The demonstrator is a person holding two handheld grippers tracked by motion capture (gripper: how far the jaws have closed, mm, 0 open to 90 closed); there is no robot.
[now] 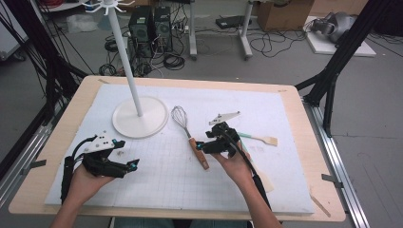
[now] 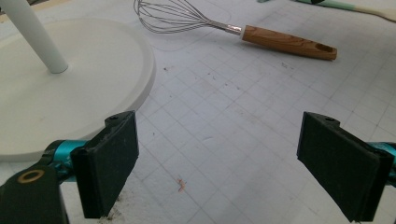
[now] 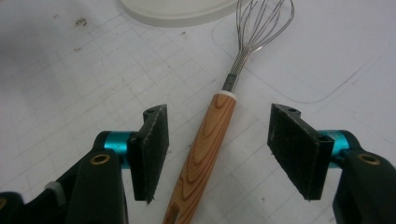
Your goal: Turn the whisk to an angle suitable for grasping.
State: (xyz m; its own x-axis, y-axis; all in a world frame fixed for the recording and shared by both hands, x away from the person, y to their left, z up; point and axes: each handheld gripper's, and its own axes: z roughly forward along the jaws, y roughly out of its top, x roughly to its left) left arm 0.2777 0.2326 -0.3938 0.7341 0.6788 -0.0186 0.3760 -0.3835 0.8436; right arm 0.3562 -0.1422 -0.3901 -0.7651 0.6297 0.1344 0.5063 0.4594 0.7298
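No readable writing or brand on whisk; lies on gridded mat mid-tabletop; wooden handle between pads of right gripper, untouched, jaws apart; handle end cut off at frame bottom; left gripper wide open, empty, near stand base; spatula partly hidden.

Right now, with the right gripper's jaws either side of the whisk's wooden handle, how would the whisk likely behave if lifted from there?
The whisk probably lifts stiffly; its handle looks like solid wood. The smooth, rounded handle might twist between the right gripper's flat pads. The thin wire head looks light, so it would hardly tip the whisk, though it may flex if bumped.
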